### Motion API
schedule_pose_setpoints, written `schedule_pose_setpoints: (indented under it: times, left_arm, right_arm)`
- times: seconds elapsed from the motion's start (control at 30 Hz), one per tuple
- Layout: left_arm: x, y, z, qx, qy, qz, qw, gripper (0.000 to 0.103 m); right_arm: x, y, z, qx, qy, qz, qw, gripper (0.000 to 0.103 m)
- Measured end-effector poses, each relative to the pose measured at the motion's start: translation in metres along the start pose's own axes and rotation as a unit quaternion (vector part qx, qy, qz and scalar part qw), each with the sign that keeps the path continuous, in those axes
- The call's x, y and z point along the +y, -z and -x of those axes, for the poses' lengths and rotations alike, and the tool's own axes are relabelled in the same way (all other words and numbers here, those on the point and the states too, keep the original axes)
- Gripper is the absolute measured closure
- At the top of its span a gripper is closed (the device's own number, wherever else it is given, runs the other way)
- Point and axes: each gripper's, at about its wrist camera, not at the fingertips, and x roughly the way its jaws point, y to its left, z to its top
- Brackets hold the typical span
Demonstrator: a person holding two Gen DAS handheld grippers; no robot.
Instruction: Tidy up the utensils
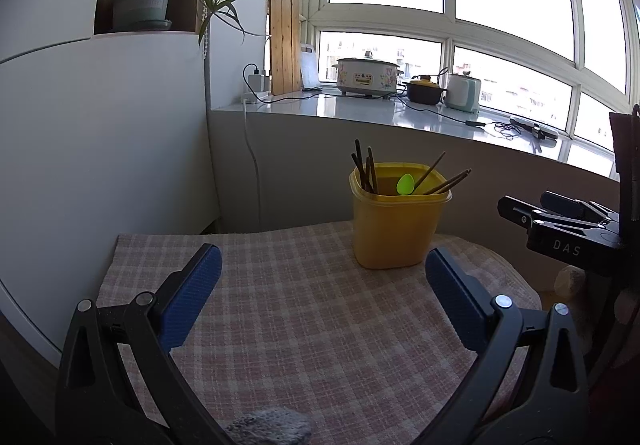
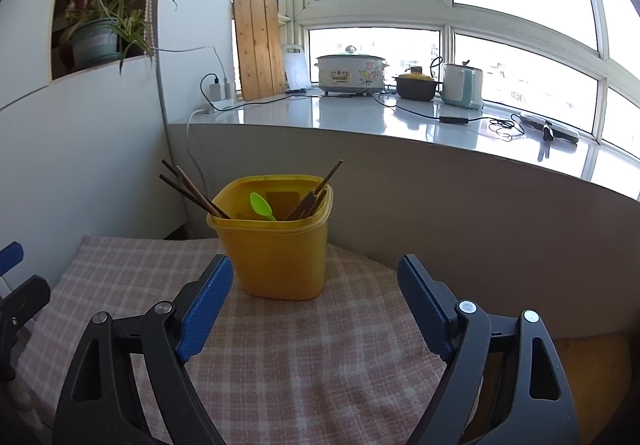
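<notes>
A yellow plastic tub (image 1: 394, 229) stands upright on a pink checked cloth (image 1: 304, 309). It holds several brown chopsticks (image 1: 366, 171) and a bright green spoon (image 1: 405, 184). My left gripper (image 1: 322, 269) is open and empty, short of the tub and to its left. In the right wrist view the tub (image 2: 276, 249) stands just beyond my open, empty right gripper (image 2: 316, 277), with the chopsticks (image 2: 196, 191) and the spoon (image 2: 261, 206) inside it. The right gripper also shows at the right edge of the left wrist view (image 1: 560, 223).
A white wall and cabinet (image 1: 100, 149) stand at the left. A grey windowsill (image 2: 400, 117) behind the table carries a cooker (image 2: 350, 73), a dark pot (image 2: 416, 87), a kettle (image 2: 462, 85) and cables. The cloth (image 2: 280, 357) ends near the right edge.
</notes>
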Motion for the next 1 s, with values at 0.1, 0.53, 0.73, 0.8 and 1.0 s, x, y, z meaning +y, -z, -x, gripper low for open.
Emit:
schedule_pose_setpoints:
  times: [0.1, 0.53, 0.73, 0.8, 1.0]
  left_arm:
    - [0.0003, 0.0, 0.0, 0.0, 0.0, 0.0, 1.0, 0.0]
    - [0.0006, -0.0003, 0.0004, -0.001, 0.001, 0.002, 1.0, 0.0]
    - [0.0008, 0.0, 0.0001, -0.001, 0.001, 0.002, 1.0, 0.0]
    - [0.0006, 0.0002, 0.0004, 0.0, 0.0, 0.002, 1.0, 0.0]
    - [0.0007, -0.0004, 0.0013, -0.002, -0.004, 0.003, 1.0, 0.0]
  right_arm:
    - [0.0, -0.0004, 0.0006, -0.001, -0.001, -0.001, 1.0, 0.019]
    - [0.0, -0.0005, -0.0005, 0.001, -0.004, -0.003, 1.0, 0.019]
    - [0.0016, 0.0, -0.0013, 0.002, -0.006, -0.002, 1.0, 0.019]
    - [0.0022, 0.0004, -0.0015, 0.003, -0.006, -0.002, 1.0, 0.019]
    - [0.0029, 0.0014, -0.0026, 0.006, -0.009, -0.002, 1.0, 0.019]
